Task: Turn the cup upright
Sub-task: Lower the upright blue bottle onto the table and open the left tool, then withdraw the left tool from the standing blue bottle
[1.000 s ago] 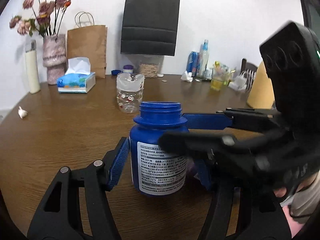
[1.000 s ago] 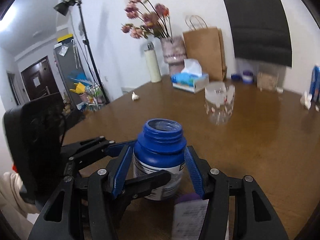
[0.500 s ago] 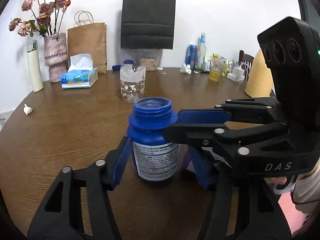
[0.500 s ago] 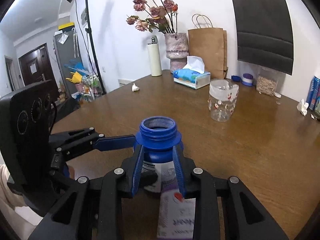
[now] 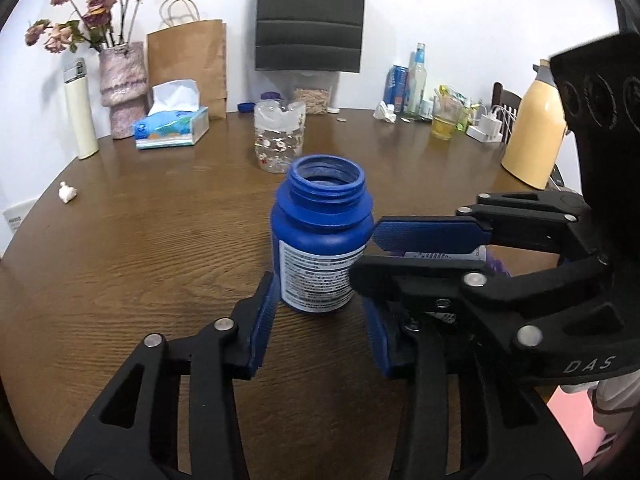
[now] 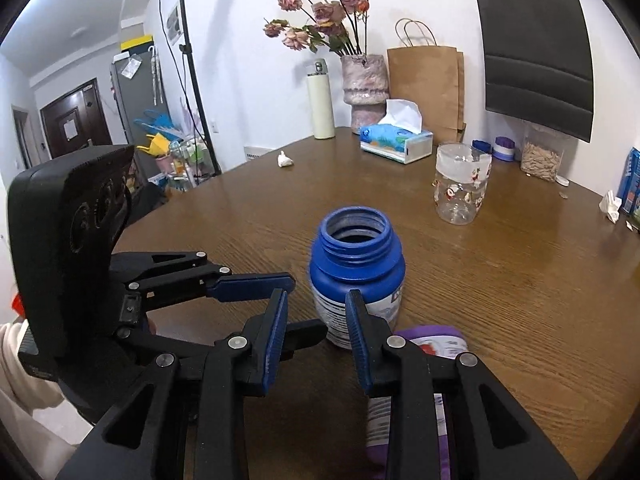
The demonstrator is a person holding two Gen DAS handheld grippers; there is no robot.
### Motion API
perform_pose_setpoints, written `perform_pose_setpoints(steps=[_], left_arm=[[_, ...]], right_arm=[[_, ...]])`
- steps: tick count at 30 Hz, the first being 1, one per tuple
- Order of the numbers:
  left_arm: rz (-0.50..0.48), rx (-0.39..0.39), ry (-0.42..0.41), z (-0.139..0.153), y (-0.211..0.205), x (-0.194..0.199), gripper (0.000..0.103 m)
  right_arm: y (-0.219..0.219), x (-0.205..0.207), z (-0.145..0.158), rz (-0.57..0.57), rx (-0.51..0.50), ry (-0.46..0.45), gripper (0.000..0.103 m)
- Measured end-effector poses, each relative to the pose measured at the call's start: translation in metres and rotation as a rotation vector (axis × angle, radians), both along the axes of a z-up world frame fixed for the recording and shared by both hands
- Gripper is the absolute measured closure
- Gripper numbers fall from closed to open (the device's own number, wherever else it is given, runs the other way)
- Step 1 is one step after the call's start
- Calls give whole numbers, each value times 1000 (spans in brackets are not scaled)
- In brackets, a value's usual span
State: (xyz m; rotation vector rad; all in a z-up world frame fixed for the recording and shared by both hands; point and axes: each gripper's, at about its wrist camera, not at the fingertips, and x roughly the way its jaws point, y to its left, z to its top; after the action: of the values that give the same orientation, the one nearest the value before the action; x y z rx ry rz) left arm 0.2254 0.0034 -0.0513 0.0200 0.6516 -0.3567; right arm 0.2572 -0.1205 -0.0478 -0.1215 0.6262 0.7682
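The cup is a blue plastic jar [image 5: 322, 232] with a white label. It stands upright on the brown table [image 5: 140, 248], its open mouth facing up. My left gripper [image 5: 320, 318] is open, with its fingertips just short of the jar's base and the jar outside the jaws. In the right wrist view the same jar [image 6: 356, 268] stands just ahead of my right gripper [image 6: 316, 322]. That gripper is open with nothing between its fingers, and its right finger overlaps the front of the jar's label. The two grippers face the jar from roughly right angles.
A purple bottle [image 6: 436, 340] lies on its side under my right gripper. A clear plastic cup [image 5: 280, 140] stands further back. A tissue box [image 5: 172, 130], vase [image 5: 122, 88], paper bags, bottles and a yellow jug [image 5: 534, 132] line the far edge. A person's sleeve shows at the lower right.
Half a second ago my right gripper was shut on the jar's neck; it has since opened and drawn back. My left gripper has also pulled back, so the jar stands free.
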Motion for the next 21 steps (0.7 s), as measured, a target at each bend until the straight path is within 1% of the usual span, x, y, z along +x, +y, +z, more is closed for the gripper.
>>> perform_pose_setpoints(steps=[3, 4, 5, 6, 7, 8, 9, 11, 15, 18, 21], left_arm=[[35, 4, -17, 7, 5, -9, 43], [40, 0, -24, 10, 7, -13, 40], [55, -2, -37, 14, 12, -19, 33], [75, -2, -51, 18, 15, -24, 26], [101, -4, -66, 21, 19, -29, 22], [138, -1, -81, 24, 23, -33, 11], [191, 4, -95, 27, 29, -38, 4], [291, 4, -132, 33, 39, -50, 0], [395, -5, -159, 41, 49, -70, 0], [433, -42, -160, 47, 55, -83, 0], [446, -54, -162, 52, 56, -94, 0]], right_arm=[[-5, -9, 7, -15, 5, -23, 69], [-7, -11, 9, -28, 4, -30, 68], [-13, -15, 13, -53, 4, -38, 65], [-19, -19, 16, -78, 6, -46, 53], [-24, -21, 19, -99, 7, -50, 30], [-32, -25, 22, -132, 10, -55, 19], [-44, -29, 25, -178, 14, -60, 13], [-63, -37, 29, -245, 26, -57, 13], [-92, -50, 32, -367, 14, -40, 13], [-105, -66, 37, -404, 17, -50, 13], [-108, -83, 44, -415, 26, -76, 13]])
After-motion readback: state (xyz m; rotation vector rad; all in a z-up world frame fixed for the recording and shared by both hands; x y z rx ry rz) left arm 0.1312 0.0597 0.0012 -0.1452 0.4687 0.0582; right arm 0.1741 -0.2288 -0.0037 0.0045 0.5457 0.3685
